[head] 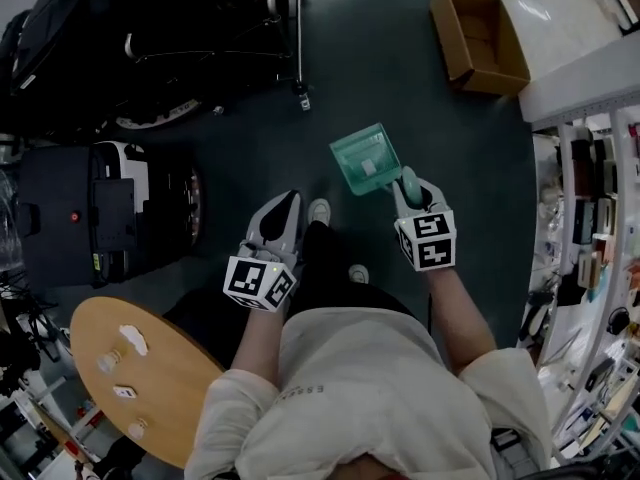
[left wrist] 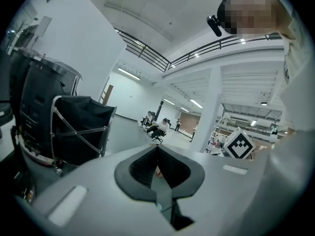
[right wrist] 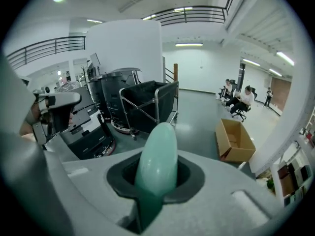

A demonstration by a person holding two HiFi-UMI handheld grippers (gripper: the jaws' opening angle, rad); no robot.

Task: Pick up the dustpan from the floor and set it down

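**A:** Dustpan (head: 365, 160): where is it, and what has it?

**B:** Off the floor (head: 400, 78), in the air ahead of the person's shoes. Right gripper (head: 408, 186) clamped on its handle (right wrist: 157, 156). Pan end points out toward the box (head: 480, 38). Left gripper (head: 288, 203) has jaws together, nothing in them.

**A:** Handling?

**B:** Thin green plastic, looks light and stiff. Handle rounded and glossy, so likely slippery. Pan hangs out past the grip, so it may swing or twist about the handle. Handle is the place to hold, since the pan walls look too thin and wide for the jaws. Not fragile, I'd judge.

**A:** Any writing?

**B:** Pale sticker (head: 368, 167) inside the pan, too small to read. Faint print on the shirt, unreadable. Black-and-white square markers on the gripper cubes, no words
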